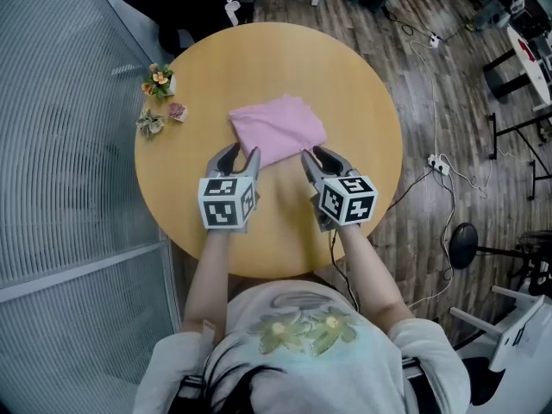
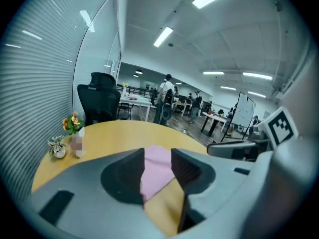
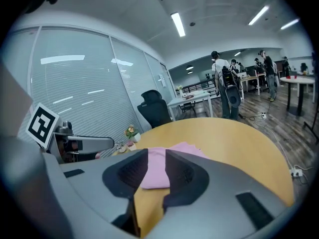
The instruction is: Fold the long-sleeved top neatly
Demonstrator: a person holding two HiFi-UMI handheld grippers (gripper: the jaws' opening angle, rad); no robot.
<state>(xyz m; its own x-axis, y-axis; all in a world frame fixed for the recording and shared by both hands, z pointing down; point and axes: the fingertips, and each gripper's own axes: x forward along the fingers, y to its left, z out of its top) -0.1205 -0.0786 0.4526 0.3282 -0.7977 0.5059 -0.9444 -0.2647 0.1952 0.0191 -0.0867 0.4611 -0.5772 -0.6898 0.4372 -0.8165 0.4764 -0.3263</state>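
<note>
Two grey handheld grippers, and a pale printed top

My left gripper (image 1: 240, 155) and right gripper (image 1: 320, 157) have smooth grey shells with dark ribbed pads inside the jaws. Each carries a white cube (image 1: 227, 202) with black square markers. A thin dark cable (image 1: 338, 261) trails from the right one. I wear a pale short-sleeved T-shirt (image 1: 302, 335) with a yellow-green flower print.

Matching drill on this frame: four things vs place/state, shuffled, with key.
1. pink top
2. flower pot
3. left gripper
4. white power strip

A. on the floor, right of the table
B. jaws apart, gripping nothing
C. folded, mid-table
D. near the table's left edge in the head view

Pairs: 1-C, 2-D, 3-B, 4-A
</note>
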